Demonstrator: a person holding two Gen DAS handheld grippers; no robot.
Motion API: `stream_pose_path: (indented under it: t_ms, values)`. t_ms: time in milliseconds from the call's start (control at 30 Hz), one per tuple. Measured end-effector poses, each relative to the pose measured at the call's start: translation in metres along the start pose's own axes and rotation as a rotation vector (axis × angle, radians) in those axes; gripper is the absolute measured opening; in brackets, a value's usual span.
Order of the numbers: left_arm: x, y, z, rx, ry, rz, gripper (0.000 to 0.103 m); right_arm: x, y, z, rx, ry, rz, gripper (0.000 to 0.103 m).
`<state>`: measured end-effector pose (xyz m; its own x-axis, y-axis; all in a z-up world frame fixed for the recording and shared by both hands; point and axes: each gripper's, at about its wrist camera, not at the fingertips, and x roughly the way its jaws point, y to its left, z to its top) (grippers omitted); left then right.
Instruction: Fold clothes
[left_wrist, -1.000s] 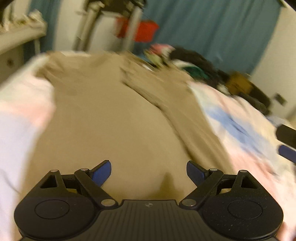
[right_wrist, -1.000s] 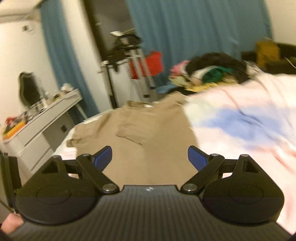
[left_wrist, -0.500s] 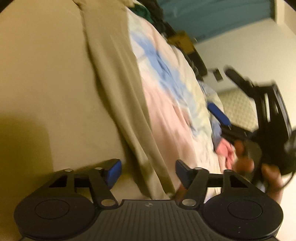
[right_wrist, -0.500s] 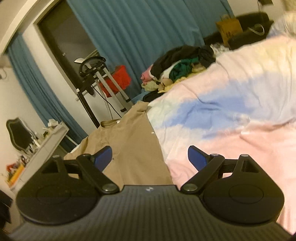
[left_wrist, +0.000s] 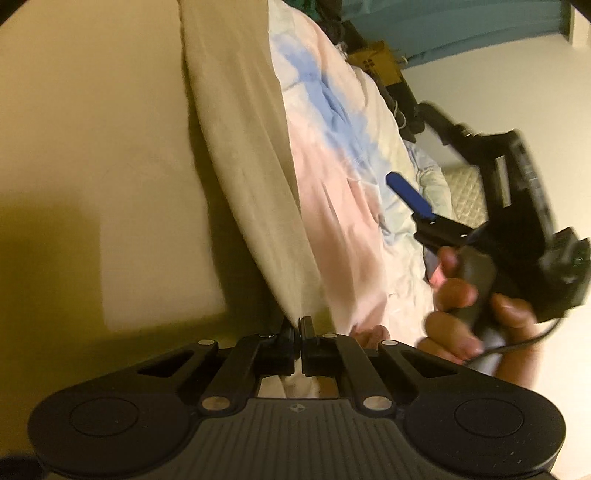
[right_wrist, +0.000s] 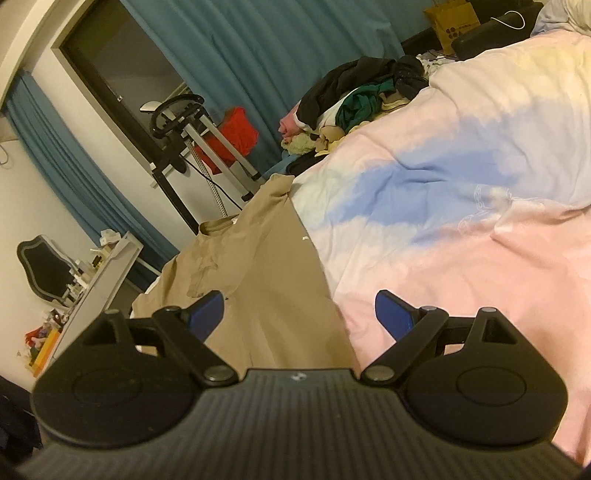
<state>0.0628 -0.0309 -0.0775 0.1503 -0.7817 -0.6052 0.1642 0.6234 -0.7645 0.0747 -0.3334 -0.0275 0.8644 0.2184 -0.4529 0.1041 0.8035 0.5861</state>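
On the pastel duvet (right_wrist: 480, 192), flat tan shirt (right_wrist: 280, 295); left tongs (left_wrist: 298, 332) pinching its hem, right tongs (right_wrist: 299, 314) agape.

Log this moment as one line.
left gripper: shut on tan shirt hem | right gripper: open, empty | bed cover: underneath

Left gripper (left_wrist: 298, 338) fingertips dark, pinch point on tan garment (left_wrist: 240, 155) partly hidden by linkage. Right gripper (left_wrist: 480, 221) at right of left-wrist view motion-blurred, second finger hidden. Dresser (right_wrist: 99, 273) clutter at left of right-wrist view too small to identify.
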Motion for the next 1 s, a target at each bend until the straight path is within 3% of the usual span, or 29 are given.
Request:
stream_pose_path:
  t_ms: [200,333,433,500,533,567,700,833,1000]
  values:
    - [-0.032,0.004,-0.005,0.041,-0.033,0.156,0.002,0.011,0.006,-0.003,-0.045,0.027,-0.035,0.090]
    - [-0.025,0.009,-0.007,0.093,-0.052,0.263,0.002,0.013,0.011,-0.006,-0.073,0.028,-0.041,0.090]
    - [-0.034,0.010,-0.010,0.105,-0.082,0.264,0.007,0.011,0.015,-0.009,-0.093,0.023,-0.034,0.090]
    - [-0.043,0.009,-0.011,0.109,-0.104,0.258,0.014,0.009,0.018,-0.011,-0.107,0.020,-0.030,0.090]
    - [-0.047,0.009,-0.012,0.111,-0.115,0.254,0.024,0.009,0.019,-0.012,-0.113,0.019,-0.027,0.090]
    - [-0.051,0.009,-0.012,0.113,-0.126,0.251,0.041,0.007,0.021,-0.013,-0.121,0.012,-0.021,0.090]
    - [-0.067,0.006,-0.010,0.109,-0.177,0.233,0.055,-0.001,0.032,-0.017,-0.155,-0.024,0.002,0.090]
    - [-0.108,0.015,0.020,0.063,-0.291,0.256,0.083,-0.008,0.048,-0.027,-0.202,-0.067,0.027,0.090]
    - [-0.156,0.057,0.083,-0.062,-0.474,0.331,0.089,0.001,0.065,-0.040,-0.257,-0.068,0.036,0.090]
